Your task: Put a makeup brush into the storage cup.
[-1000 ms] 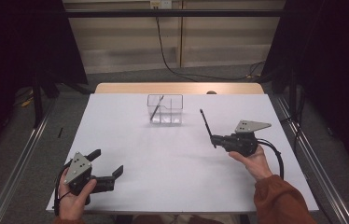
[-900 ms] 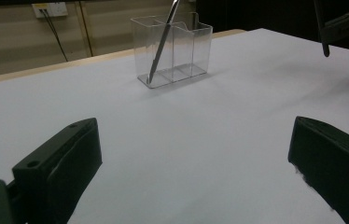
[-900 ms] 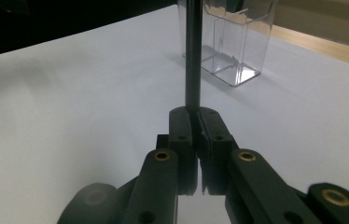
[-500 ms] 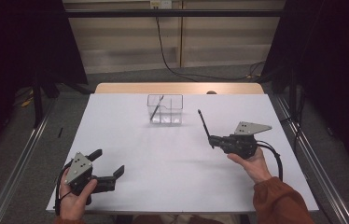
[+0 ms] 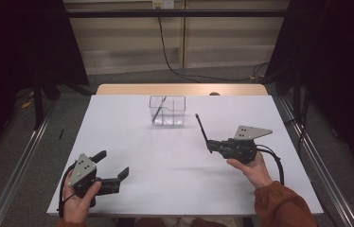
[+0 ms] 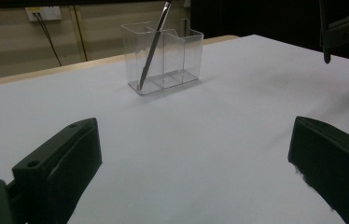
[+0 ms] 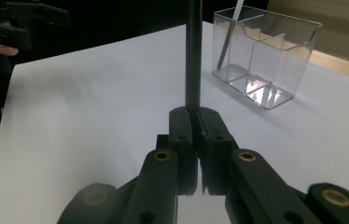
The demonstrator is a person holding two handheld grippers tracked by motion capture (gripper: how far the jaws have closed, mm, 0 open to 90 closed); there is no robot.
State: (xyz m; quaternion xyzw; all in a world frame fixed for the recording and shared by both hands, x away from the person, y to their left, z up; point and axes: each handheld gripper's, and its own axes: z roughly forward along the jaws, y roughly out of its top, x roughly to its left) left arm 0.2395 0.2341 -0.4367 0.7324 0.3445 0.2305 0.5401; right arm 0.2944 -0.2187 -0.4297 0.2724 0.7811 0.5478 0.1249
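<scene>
Bench [image 5: 132, 137] under white cover; clear holder [image 5: 167, 110] with compartments stands near the far edge, about mid-width; a grey pen [image 5: 158, 109] leans in its left compartment. Left gripper [image 5: 113, 176] rests near the near-left corner, fingers [image 6: 60, 161] spread wide, nothing between them. Right gripper [image 5: 211, 145] held over the right half of the bench, near the holder; fingers [image 7: 182, 135] clamped on a black pen [image 5: 202, 129]; pen points up and toward the far edge, clear of the holder.

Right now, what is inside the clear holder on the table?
One pen leans inside the end compartment of the clear holder. The other compartments look empty. Nothing is covered, since the walls are transparent.
</scene>
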